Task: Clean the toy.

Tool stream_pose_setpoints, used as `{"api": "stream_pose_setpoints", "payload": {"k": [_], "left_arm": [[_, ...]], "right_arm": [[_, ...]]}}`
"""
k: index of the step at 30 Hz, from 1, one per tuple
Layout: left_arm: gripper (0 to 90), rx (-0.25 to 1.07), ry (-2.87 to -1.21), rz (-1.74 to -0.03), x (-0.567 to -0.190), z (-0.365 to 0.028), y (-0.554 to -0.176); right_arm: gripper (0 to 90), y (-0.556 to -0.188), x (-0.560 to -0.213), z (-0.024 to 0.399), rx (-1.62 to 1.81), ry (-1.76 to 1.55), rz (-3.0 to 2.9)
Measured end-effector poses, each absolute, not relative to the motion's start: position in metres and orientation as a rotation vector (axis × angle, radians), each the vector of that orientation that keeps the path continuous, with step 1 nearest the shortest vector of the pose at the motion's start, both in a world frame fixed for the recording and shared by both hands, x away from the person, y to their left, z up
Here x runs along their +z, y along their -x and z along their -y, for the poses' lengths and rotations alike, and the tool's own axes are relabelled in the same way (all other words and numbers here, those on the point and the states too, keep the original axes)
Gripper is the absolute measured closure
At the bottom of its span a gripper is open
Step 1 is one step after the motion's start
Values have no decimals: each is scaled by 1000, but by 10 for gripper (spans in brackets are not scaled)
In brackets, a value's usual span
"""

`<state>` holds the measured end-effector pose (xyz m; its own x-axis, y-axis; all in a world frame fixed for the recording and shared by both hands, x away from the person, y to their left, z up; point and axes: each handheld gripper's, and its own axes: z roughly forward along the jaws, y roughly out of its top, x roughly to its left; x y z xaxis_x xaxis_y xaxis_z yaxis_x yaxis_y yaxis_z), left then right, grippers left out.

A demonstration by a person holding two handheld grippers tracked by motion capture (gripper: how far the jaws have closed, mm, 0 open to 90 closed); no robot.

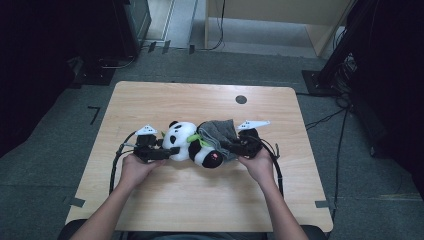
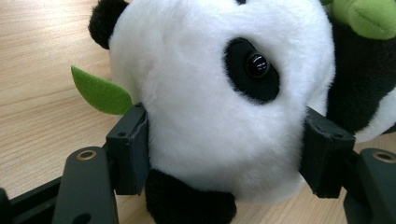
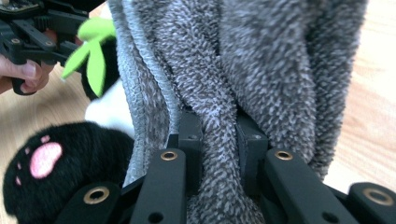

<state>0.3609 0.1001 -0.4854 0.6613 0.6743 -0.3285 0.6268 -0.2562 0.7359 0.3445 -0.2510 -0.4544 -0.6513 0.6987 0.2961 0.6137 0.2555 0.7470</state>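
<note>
A plush panda [image 1: 187,142] lies on its side in the middle of the wooden table [image 1: 150,100], with green felt leaves [image 1: 194,137] on it. My left gripper [image 1: 167,152] is shut on the panda's white head [image 2: 219,102], one pad on each side. A grey fuzzy cloth [image 1: 220,132] lies over the panda's body. The right gripper [image 1: 235,145] is shut on a bunched fold of that grey cloth [image 3: 219,135]. A black paw with a pink pad [image 3: 44,161] sits low at the left of the right gripper view.
A dark round hole [image 1: 241,99] sits in the table top near the far edge. Cables [image 1: 116,167] trail from both grippers along the table. Grey floor surrounds the table, with dark equipment stands at the far left and right.
</note>
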Motion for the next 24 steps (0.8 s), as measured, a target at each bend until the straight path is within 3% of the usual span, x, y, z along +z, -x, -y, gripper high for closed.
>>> {"api": "stream_pose_setpoints", "payload": {"k": [24], "left_arm": [[299,35,-1953,-1006,-485,-103,-365]], "right_arm": [[781,-349,-484,284,1082,-1453,-2411]]}}
